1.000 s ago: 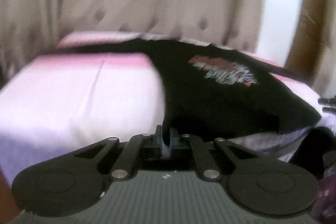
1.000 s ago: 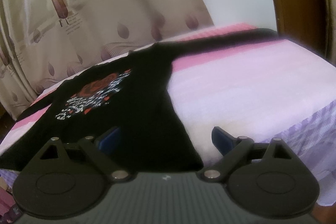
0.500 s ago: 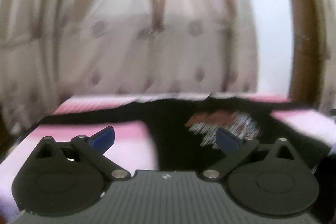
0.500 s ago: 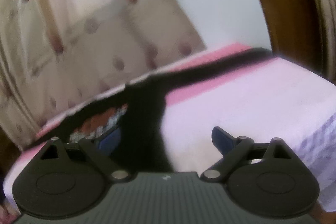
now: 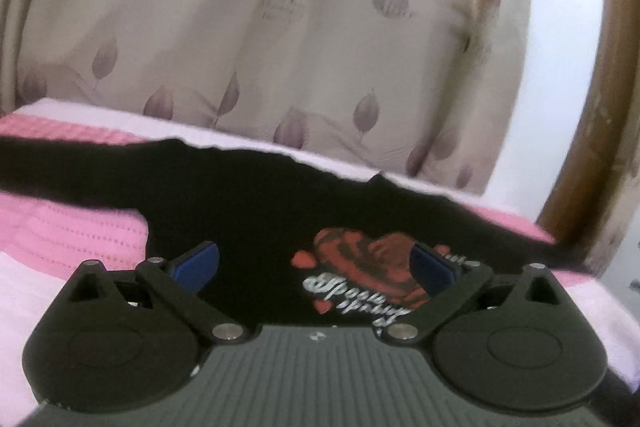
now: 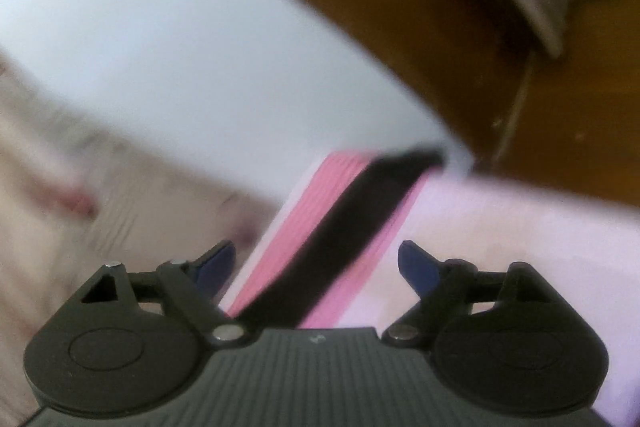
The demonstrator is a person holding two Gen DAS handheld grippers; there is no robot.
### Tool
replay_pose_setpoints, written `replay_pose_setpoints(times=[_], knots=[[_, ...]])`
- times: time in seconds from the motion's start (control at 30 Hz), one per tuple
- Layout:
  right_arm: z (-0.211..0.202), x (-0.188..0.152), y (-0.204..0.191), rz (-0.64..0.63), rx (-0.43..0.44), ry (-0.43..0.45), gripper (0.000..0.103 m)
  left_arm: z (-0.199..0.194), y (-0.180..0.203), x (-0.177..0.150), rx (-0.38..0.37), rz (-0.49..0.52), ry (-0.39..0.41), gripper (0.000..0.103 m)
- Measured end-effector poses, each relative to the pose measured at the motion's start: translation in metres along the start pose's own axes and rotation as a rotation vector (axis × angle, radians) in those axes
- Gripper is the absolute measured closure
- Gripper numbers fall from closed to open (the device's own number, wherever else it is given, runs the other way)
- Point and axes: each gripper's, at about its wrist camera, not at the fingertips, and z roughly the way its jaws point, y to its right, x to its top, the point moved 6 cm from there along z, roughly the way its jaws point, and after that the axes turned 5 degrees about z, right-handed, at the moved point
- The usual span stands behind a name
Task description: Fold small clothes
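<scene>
A small black long-sleeved shirt (image 5: 256, 203) with a red rose print (image 5: 360, 259) lies spread flat on a pink and lilac bed (image 5: 72, 239). My left gripper (image 5: 314, 267) is open and empty, over the shirt's body near the print. My right gripper (image 6: 316, 263) is open and empty, facing along one black sleeve (image 6: 344, 227) that stretches away across a pink stripe. The view there is blurred.
A beige curtain (image 5: 280, 47) with leaf print hangs behind the bed. A white wall (image 6: 160, 47) and a brown wooden frame (image 6: 460, 27) stand at the bed's far right end. The bed edge (image 5: 592, 307) drops off at the right.
My left gripper let go of the shirt's hem, opened and moved forward over the body. My right gripper stayed open and swung right toward the sleeve.
</scene>
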Motion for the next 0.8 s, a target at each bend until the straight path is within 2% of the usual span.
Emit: replay_pose_setpoints(times=[0.1, 0.13, 0.2, 0.27, 0.3, 0.4, 0.47, 0.53, 0.57, 0.6, 0.63, 0.73, 0.8], knots=[[0.040, 0.041, 0.021, 0.013, -0.103, 0.012, 0.014, 0.015, -0.001, -0.020, 0.013, 0.028, -0.077, 0.003], [0.051, 0.047, 0.026, 0.008, -0.126, 0.007, 0.014, 0.019, -0.002, -0.021, -0.007, 0.015, -0.106, 0.003], [0.078, 0.052, 0.038, 0.007, -0.168, -0.040, 0.014, 0.023, -0.004, -0.021, -0.025, 0.003, -0.109, 0.001], [0.104, 0.051, 0.055, 0.026, -0.224, -0.109, 0.023, 0.027, -0.008, -0.023, -0.028, -0.018, -0.141, 0.001], [0.115, 0.049, 0.063, 0.058, -0.226, -0.132, 0.036, 0.029, -0.010, -0.025, -0.024, -0.033, -0.157, 0.001], [0.140, 0.054, 0.080, 0.153, -0.157, -0.141, 0.036, 0.030, -0.015, -0.026, -0.027, -0.074, -0.158, 0.000], [0.152, 0.053, 0.083, 0.194, -0.115, -0.137, 0.046, 0.031, -0.014, -0.025, -0.023, -0.068, -0.163, 0.000], [0.161, 0.055, 0.080, 0.202, -0.074, -0.124, 0.067, 0.033, -0.011, -0.026, -0.009, -0.046, -0.172, 0.000], [0.162, 0.057, 0.078, 0.184, -0.071, -0.115, 0.073, 0.034, -0.010, -0.026, -0.002, -0.036, -0.176, 0.000], [0.160, 0.058, 0.074, 0.173, -0.049, -0.098, 0.086, 0.034, -0.008, -0.027, 0.006, -0.024, -0.181, 0.000], [0.155, 0.060, 0.068, 0.176, -0.014, -0.080, 0.090, 0.034, -0.007, -0.027, 0.011, -0.017, -0.184, 0.000], [0.139, 0.069, 0.044, 0.138, 0.063, -0.013, 0.090, 0.035, -0.006, -0.027, 0.021, -0.005, -0.189, 0.000], [0.134, 0.070, 0.031, 0.081, 0.051, -0.017, 0.090, 0.034, -0.006, -0.027, 0.021, -0.005, -0.189, 0.000]])
